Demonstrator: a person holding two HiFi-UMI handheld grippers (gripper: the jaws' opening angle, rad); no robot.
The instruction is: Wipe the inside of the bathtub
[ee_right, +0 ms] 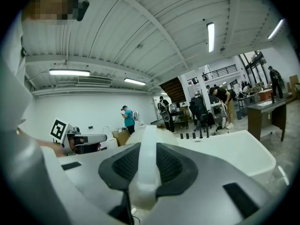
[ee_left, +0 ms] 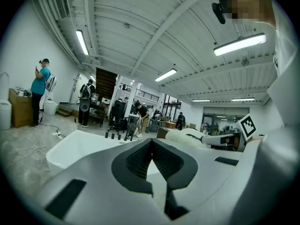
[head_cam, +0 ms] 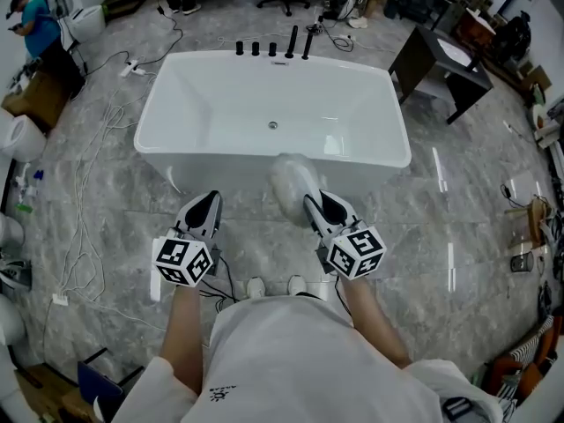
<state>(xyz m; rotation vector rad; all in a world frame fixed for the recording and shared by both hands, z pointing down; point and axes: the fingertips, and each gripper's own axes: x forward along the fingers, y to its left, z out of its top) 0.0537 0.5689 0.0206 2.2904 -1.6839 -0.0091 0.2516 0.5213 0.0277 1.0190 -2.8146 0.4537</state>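
Head view, starting at the left. Left gripper [head_cam: 208, 203]: squeezed shut on nothing, held low in front of the body, nose aimed at the white bathtub [head_cam: 264, 155]. Probably parked there as the spare hand, out of the way of the wiping.

Next, in the middle, the bathtub: standing on the grey floor [head_cam: 423, 236], right ahead of the feet, with a small drain [head_cam: 273, 125] in the bottom and black taps [head_cam: 271, 48] on the far rim.

Then, to the right, the right gripper [head_cam: 314, 206]: clamped on the white strap of a fluffy wiping pad [head_cam: 293, 181]. Gripped by the strap, most likely to keep the soft side free for rubbing. Pad up at the near rim, not yet down inside. Touching the rim or just above it: too blurry to say.

Both forearms bent at the elbows and stretched forward side by side, the right one reaching a little further toward the tub.
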